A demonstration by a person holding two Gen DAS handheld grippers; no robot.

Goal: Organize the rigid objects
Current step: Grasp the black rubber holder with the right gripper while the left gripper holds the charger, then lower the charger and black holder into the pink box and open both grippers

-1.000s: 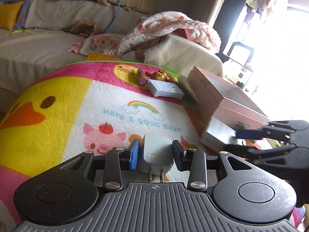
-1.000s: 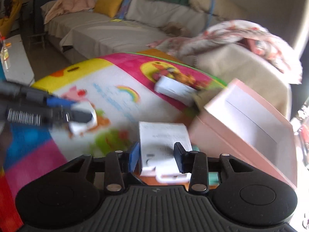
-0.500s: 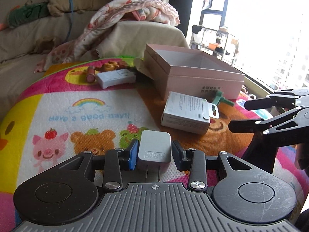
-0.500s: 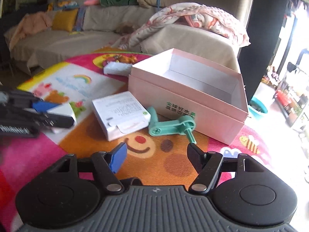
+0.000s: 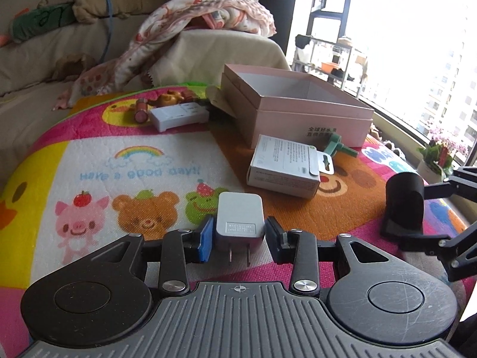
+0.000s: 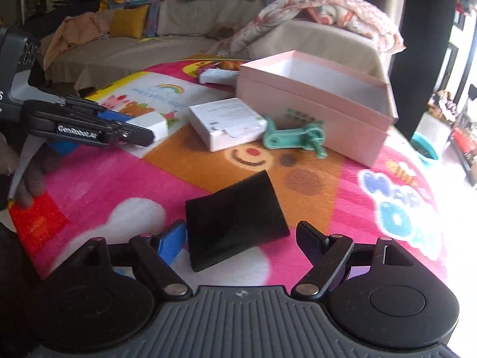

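My left gripper (image 5: 240,238) is shut on a white wall charger (image 5: 240,219), prongs pointing back at the camera; it also shows in the right wrist view (image 6: 149,125). My right gripper (image 6: 241,238) is open, its jaws standing either side of a black block (image 6: 235,220) that lies on the mat; the block also shows in the left wrist view (image 5: 404,203). An open pink box (image 5: 298,110) stands on the mat, empty inside. A white carton (image 5: 286,165) and a green plastic part (image 6: 295,138) lie in front of it.
A colourful cartoon play mat (image 5: 134,176) covers the surface. A white power strip (image 5: 179,116) and small brown and red toys (image 5: 167,100) lie at the mat's far edge. A sofa with blankets (image 5: 193,29) is behind; a window is to the right.
The right gripper has pulled back from the white carton and green part and now straddles the black block. The left gripper still holds the charger and has drawn back a little.
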